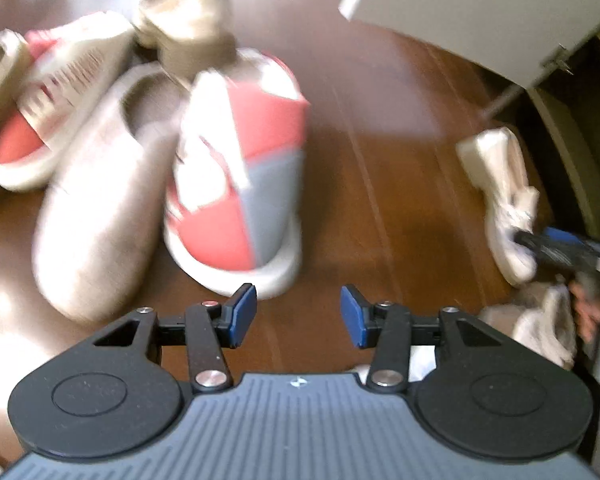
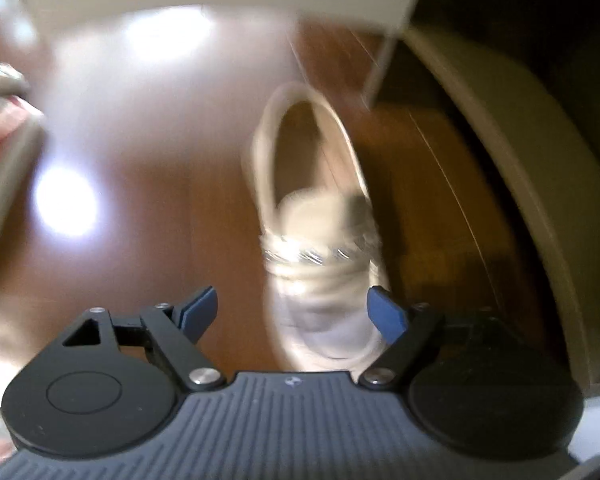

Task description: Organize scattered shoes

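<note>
In the left wrist view a pile of shoes lies on the wooden floor (image 1: 380,140): a red, grey and white sneaker (image 1: 236,184), a beige slipper (image 1: 96,208), a second red and white sneaker (image 1: 48,112) and blurred beige shoes (image 1: 188,20) behind. My left gripper (image 1: 298,312) hangs open and empty in front of the pile. A white sneaker (image 1: 504,192) lies apart at the right, with the right gripper (image 1: 560,244) at its near end. In the right wrist view this white sneaker (image 2: 320,220) stands upright with its toe between the pads of my wide open right gripper (image 2: 292,312); the pads do not press on it.
A white panel (image 1: 480,0) on a thin metal leg (image 1: 504,98) hangs over the floor at the back right. A curved beige rim (image 2: 520,160) with dark space behind it borders the floor right of the white sneaker. A hand (image 1: 592,304) and pale cloth (image 1: 548,328) show at the right.
</note>
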### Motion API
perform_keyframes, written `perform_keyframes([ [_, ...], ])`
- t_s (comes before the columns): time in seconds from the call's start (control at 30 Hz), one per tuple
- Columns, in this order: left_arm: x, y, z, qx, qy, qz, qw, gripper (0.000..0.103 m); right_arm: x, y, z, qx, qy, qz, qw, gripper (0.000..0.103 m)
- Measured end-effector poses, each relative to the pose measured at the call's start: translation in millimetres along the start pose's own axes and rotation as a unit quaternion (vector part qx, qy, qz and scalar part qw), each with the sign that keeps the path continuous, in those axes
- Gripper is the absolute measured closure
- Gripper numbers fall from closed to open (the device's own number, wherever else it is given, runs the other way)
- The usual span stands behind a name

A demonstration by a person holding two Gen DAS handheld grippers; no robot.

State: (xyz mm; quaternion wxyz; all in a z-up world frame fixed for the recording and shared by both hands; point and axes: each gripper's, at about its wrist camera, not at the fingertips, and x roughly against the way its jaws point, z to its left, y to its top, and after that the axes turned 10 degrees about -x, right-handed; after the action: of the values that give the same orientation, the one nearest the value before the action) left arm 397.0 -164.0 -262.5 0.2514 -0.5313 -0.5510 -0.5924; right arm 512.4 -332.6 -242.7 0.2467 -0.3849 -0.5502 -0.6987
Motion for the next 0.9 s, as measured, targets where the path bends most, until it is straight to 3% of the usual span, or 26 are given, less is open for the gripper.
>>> perform_keyframes([
  [0.1,10.4,22.1,15.5,-0.004,0.015,0.005,0.9999,0.048,21.3,-6.6,28.4,0.048,0.025,0.022,0.998,0.014],
  [0.17,21.1,43.3,29.1,-0.039,0.045,0.017,0.9981,0.046,27.5,-6.0,46.8,0.067,0.050,0.035,0.996,0.014],
  [0.3,28.2,76.3,59.8,-0.042,0.068,0.024,0.9965,0.045,22.8,17.8,93.7,0.078,0.103,0.054,0.990,0.014],
  [0.4,14.8,120.9,95.5,0.008,0.050,0.005,0.9987,0.045,20.9,41.8,135.9,0.093,0.130,0.039,0.986,0.014],
  [0.5,-2.6,148.1,109.8,0.009,0.061,-0.002,0.9981,0.045,11.7,87.1,182.3,0.095,0.155,0.002,0.983,0.015],
  [0.6,-34.6,179.3,131.0,0.036,0.057,0.005,0.9977,0.045,6.6,118.9,202.8,0.069,0.175,-0.028,0.982,0.015],
  [0.67,-61.4,197.8,153.5,0.084,0.030,0.004,0.9960,0.045,-2.3,137.7,215.8,0.061,0.180,-0.038,0.981,0.016],
  [0.83,-96.1,217.4,177.4,0.138,0.019,-0.007,0.9902,0.048,-33.8,155.1,233.8,0.035,0.174,-0.027,0.984,0.016],
  [0.9,-109.1,217.0,179.1,0.143,-0.001,0.009,0.9897,0.060,-44.0,152.5,232.1,0.021,0.169,-0.014,0.985,0.016],
])
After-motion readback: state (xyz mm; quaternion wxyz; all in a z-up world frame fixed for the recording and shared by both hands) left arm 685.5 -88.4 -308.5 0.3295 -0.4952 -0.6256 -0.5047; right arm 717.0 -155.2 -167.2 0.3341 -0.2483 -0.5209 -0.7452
